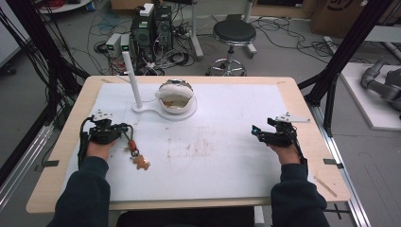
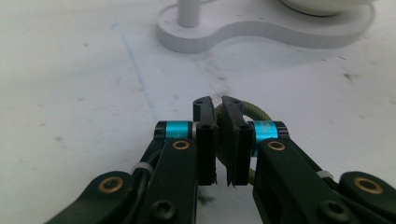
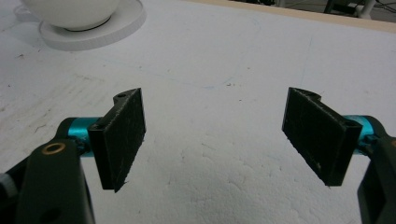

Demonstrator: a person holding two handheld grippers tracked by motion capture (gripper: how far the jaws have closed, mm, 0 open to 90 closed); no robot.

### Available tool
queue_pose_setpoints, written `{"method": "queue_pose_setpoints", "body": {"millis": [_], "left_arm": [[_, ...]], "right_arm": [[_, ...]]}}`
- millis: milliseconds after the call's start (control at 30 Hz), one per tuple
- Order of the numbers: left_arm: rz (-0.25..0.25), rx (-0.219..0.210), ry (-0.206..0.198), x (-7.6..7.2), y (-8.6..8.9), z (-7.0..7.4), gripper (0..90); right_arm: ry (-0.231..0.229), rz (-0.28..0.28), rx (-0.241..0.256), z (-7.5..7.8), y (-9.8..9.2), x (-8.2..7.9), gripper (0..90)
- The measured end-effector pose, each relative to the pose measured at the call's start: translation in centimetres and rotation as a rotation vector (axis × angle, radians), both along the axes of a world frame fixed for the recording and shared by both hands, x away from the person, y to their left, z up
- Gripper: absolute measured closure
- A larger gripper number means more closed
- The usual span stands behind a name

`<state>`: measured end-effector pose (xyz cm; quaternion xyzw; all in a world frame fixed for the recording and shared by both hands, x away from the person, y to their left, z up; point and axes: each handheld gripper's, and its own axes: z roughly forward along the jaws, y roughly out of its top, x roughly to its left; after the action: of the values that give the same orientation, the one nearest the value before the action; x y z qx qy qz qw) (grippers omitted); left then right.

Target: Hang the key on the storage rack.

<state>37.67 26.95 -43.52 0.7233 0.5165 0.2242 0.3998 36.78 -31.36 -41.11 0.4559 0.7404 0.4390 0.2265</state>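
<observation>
A small charm lies on the white mat left of centre: an olive-green cord loop (image 2: 250, 110), a red bead (image 1: 133, 143) and a tan figure (image 1: 141, 163). My left gripper (image 1: 126, 128) is shut on the cord loop, with the loop sticking out beside its fingertips (image 2: 218, 106). The charm trails toward the near edge from it. My right gripper (image 1: 256, 132) rests low over the mat at the right, open, with nothing between its pads (image 3: 214, 102).
A white stand sits at the back centre of the mat, with an upright post (image 1: 132, 78), a flat base (image 2: 261, 35) and a white bowl (image 1: 176, 97) (image 3: 70, 11). The white foam mat (image 1: 227, 165) is stained brown at its middle. The wooden table edge (image 1: 314, 142) borders it.
</observation>
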Motion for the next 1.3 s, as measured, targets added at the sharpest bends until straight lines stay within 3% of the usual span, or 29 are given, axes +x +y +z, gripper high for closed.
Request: {"method": "queue_pose_setpoints", "body": {"millis": [100,133,167,200,267,300,400,467,567,633,667,700,733,767,800,833,867,900,967,1033,1067,1100,1133,1167,1200,1233,1300], "left_arm": [[0.028,-0.03,-0.012,0.7,0.8,0.0,83.9],[0.029,-0.023,0.015,0.9,0.8,-0.4,83.9],[0.029,-0.023,0.015,0.9,0.8,-0.4,83.3],[0.038,-0.028,0.049,1.0,0.5,-0.7,80.2],[0.08,-0.057,0.086,0.9,0.4,-0.6,56.8],[0.08,-0.057,0.086,0.9,0.4,-0.6,50.3],[0.131,-0.073,0.106,-0.7,-0.6,-0.2,43.8],[0.123,-0.039,0.143,-1.6,-1.4,-0.4,41.1],[0.145,-0.034,0.139,-2.4,-2.1,-0.5,41.1],[0.149,-0.008,0.127,-3.1,-3.0,-0.6,41.3],[0.121,0.062,0.125,-3.6,-4.4,-0.9,42.2],[0.121,0.062,0.125,-3.6,-4.4,-0.9,38.3],[0.115,0.114,0.116,-3.9,-5.2,-1.0,38.3],[0.11,0.14,0.107,-4.0,-5.5,-1.0,38.5],[0.098,0.135,0.111,-4.0,-5.6,-0.9,49.1],[0.073,0.134,0.111,-4.0,-5.5,-0.8,49.1],[0.05,0.132,0.105,-4.0,-5.5,-0.8,67.5],[0.042,0.134,0.101,-4.0,-5.5,-0.8,68.8],[0.036,0.1,0.102,-3.8,-5.0,-0.8,72.2],[0.039,0.094,0.1,-3.7,-4.9,-0.8,73.0],[0.052,0.066,0.076,-3.6,-4.4,-0.6,73.0],[0.052,0.066,0.076,-3.6,-4.4,-0.6,73.0],[0.046,0.039,0.065,-3.6,-4.1,-0.4,73.0],[0.051,0.023,0.049,-3.6,-3.9,-0.1,73.1],[0.039,-0.008,-0.001,-3.6,-3.5,0.5,73.2],[0.039,-0.008,-0.001,-3.6,-3.5,0.5,73.2],[0.038,-0.087,-0.076,-3.5,-2.7,1.8,73.2]], "right_arm": [[0.001,0.003,-0.002,0.0,0.1,0.1,21.8],[0.003,0.004,0.0,-0.1,0.2,0.1,21.7],[0.003,0.005,-0.001,-0.1,0.2,0.1,21.8],[0.002,0.006,-0.001,-0.1,0.2,0.2,21.7],[0.004,0.007,0.0,-0.1,0.1,0.2,21.8],[0.006,0.008,0.003,-0.1,0.1,0.2,21.8],[0.003,0.007,0.002,-0.1,0.0,0.1,21.8],[0.004,0.01,0.003,-0.1,0.0,0.1,21.8],[0.001,0.009,0.002,0.0,-0.1,0.1,21.8],[0.001,0.008,0.003,0.1,-0.1,0.0,21.8],[-0.002,0.008,0.003,0.1,-0.1,-0.1,21.8],[-0.001,0.008,0.004,0.1,-0.1,-0.1,21.8],[-0.001,0.008,0.004,0.1,-0.1,-0.1,21.8],[-0.002,0.009,0.003,0.1,-0.1,-0.1,21.8],[-0.001,0.011,0.003,0.1,0.0,-0.1,21.8],[-0.001,0.011,0.003,0.1,0.0,-0.1,21.8],[-0.002,0.012,0.001,0.1,0.0,-0.1,21.8],[-0.002,0.012,0.002,0.1,0.0,-0.1,21.8],[-0.004,0.01,0.001,0.2,-0.1,-0.1,21.8],[-0.003,0.007,0.006,0.2,-0.1,-0.1,21.8],[-0.004,0.008,0.007,0.2,-0.2,-0.1,21.9],[-0.004,0.008,0.007,0.2,-0.2,-0.1,21.9],[-0.004,0.005,0.009,0.2,-0.2,-0.1,21.8],[-0.006,0.005,0.012,0.2,-0.3,-0.1,21.9],[-0.004,0.003,0.013,0.2,-0.3,-0.1,21.8],[-0.005,0.001,0.013,0.2,-0.3,-0.1,21.8],[-0.005,0.001,0.015,0.2,-0.3,-0.1,21.8]]}}
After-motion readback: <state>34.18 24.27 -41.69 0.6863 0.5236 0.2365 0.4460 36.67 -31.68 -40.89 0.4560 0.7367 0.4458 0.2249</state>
